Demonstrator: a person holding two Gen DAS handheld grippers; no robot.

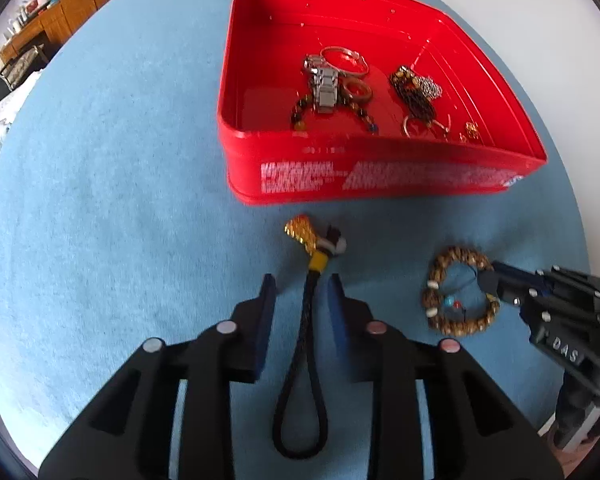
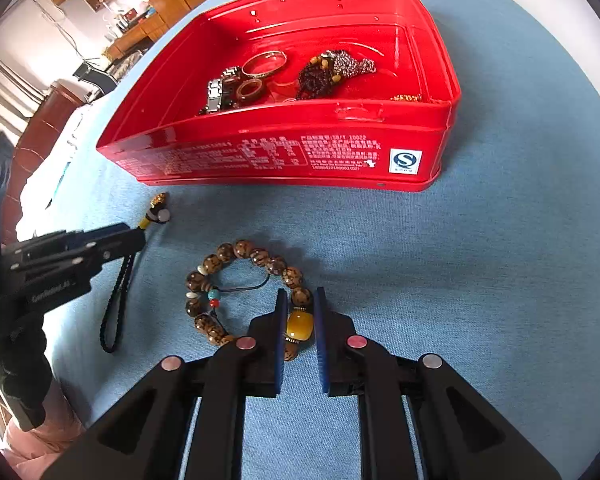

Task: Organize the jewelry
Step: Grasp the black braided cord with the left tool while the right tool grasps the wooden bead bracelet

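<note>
**Left wrist view: one tool slack, one tight, two pieces short of the tin**

Catches the left gripper released, jaws standing apart either side of the braided cord charm, cord between the pads but not pinched. Finds, from the right wrist, the right gripper clenched on the amber bead of the beaded bracelet, the rest of the loop lying flat on the blue cloth. Places both pieces toward the cloth's near edge, just in front of the red tin, itself nearer the far edge and already holding a watch and chains.

Risks, on a lift, dragging the bracelet's slack loop against the tin's near wall and snagging there, or losing the smooth bead from a narrow pinch. Risks, too, closing off-centre on the thin cord, sending the gold end swinging and dropping the charm short of the tin. Leaves the two tools near each other, likely to collide when heading for the tin together.
</note>
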